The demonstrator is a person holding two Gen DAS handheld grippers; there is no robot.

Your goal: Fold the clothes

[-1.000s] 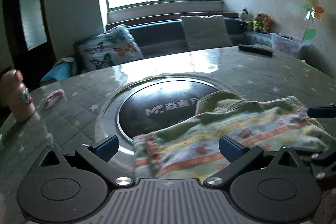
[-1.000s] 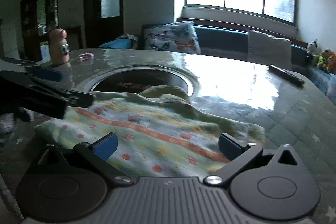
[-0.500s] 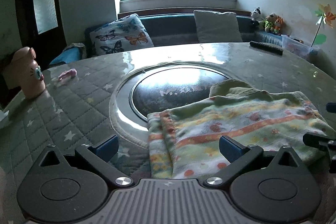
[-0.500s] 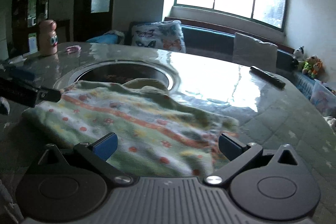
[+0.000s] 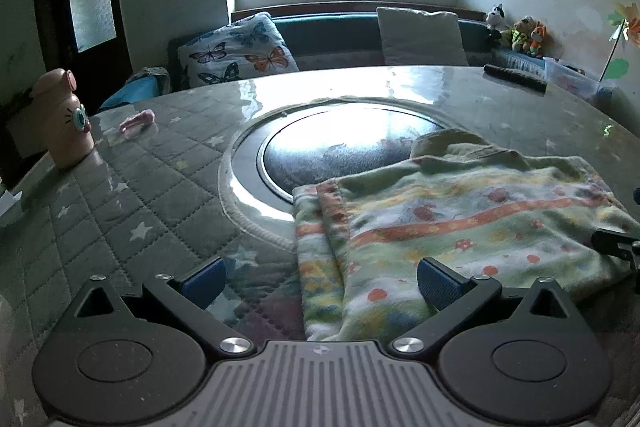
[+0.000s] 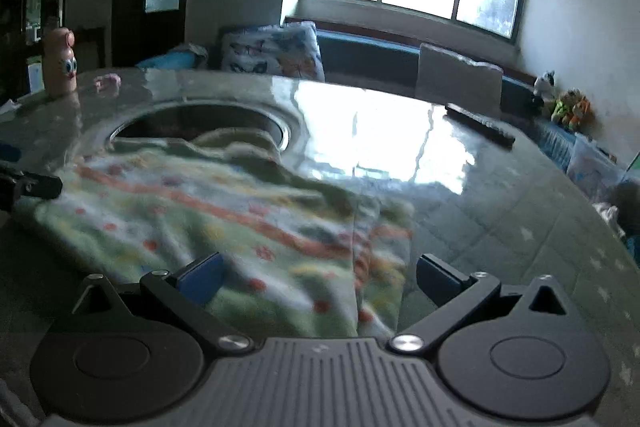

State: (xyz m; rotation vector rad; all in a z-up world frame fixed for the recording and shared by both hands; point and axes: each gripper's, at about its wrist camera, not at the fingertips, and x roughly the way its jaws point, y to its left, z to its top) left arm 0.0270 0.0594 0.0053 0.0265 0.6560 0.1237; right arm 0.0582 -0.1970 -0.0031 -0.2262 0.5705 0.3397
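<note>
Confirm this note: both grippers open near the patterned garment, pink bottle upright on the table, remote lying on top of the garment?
One error: the remote lies on the bare table, apart from the garment, per the right wrist view. The rest holds: left gripper, right gripper, bottle.

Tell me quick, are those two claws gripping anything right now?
Left gripper: open, holding nothing.
Right gripper: open, holding nothing; the garment lies beneath.

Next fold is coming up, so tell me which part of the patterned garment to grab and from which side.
Judging by its pose, take the patterned garment at its near left corner, coming in low from the near table edge. Two layered edges lie there between the left gripper's open jaws. The right gripper can take the opposite corner.
</note>
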